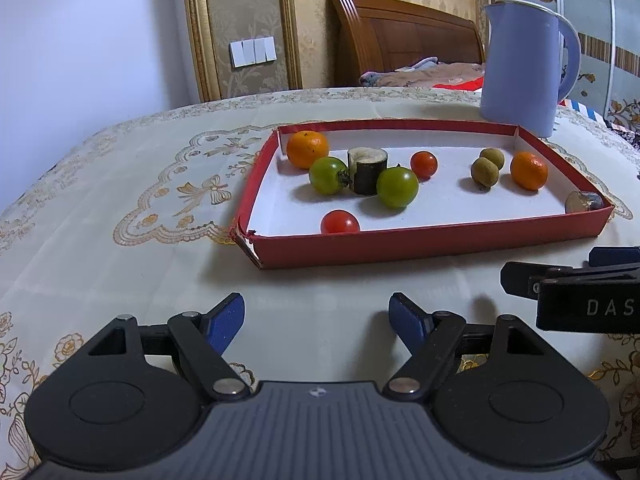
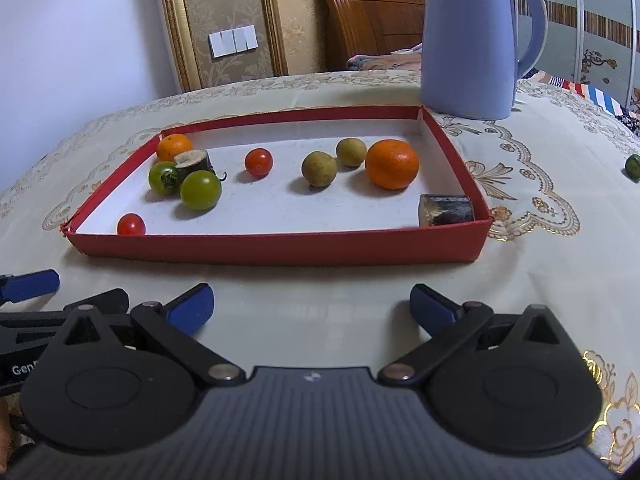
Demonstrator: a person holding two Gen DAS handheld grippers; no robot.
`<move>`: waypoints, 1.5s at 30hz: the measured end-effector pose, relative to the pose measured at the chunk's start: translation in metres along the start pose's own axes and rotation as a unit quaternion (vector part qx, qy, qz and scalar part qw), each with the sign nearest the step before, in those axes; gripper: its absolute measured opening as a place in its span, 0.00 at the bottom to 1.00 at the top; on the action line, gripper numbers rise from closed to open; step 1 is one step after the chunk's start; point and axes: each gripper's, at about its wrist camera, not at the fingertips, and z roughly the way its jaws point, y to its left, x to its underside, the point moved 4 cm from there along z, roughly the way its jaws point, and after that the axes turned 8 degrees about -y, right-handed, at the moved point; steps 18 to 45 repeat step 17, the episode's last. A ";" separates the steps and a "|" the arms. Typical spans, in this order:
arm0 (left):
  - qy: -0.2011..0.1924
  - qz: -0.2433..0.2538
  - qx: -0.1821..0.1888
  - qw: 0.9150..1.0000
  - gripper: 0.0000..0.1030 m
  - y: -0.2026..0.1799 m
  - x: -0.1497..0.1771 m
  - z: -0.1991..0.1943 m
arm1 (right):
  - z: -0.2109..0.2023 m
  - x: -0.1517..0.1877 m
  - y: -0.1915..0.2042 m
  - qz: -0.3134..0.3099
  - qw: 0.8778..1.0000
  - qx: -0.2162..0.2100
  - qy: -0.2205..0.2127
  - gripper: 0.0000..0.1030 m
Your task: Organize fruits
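We judge the job nearly done — the fruits lie in the red tray [image 2: 280, 246] on the bench, one green fruit [image 2: 633, 166] (far right) left outside, while our left gripper [image 1: 316, 322] and right gripper [image 2: 310, 306] wait before it, jaws released and empty.

Red tray [image 2: 280, 248], lavender kettle [image 2: 468, 40], cream tablecloth [image 2: 540, 280] embroidered gold.

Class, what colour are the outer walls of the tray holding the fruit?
Red; the tray is white inside. Clearest in the right wrist view.
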 end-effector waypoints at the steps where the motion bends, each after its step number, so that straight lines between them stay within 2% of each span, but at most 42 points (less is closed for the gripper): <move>1: -0.002 0.003 -0.002 1.000 0.77 -0.001 0.000 0.000 | 0.000 0.000 0.001 -0.002 1.000 0.000 0.000 1.00; 5: -0.015 0.019 -0.007 1.000 0.77 -0.006 0.000 -0.004 | 0.001 0.001 0.004 -0.012 1.000 0.002 0.003 1.00; 10: -0.010 0.016 -0.005 1.000 0.77 -0.004 -0.001 -0.002 | 0.001 0.002 0.005 -0.017 1.000 0.003 0.004 1.00; 17: 0.000 0.009 -0.007 1.000 0.78 -0.001 0.001 0.002 | 0.001 0.006 0.011 -0.042 0.998 0.038 0.012 1.00; 45: 0.000 0.009 -0.007 1.000 0.78 -0.001 0.001 0.002 | 0.001 0.006 0.011 -0.042 0.998 0.038 0.012 1.00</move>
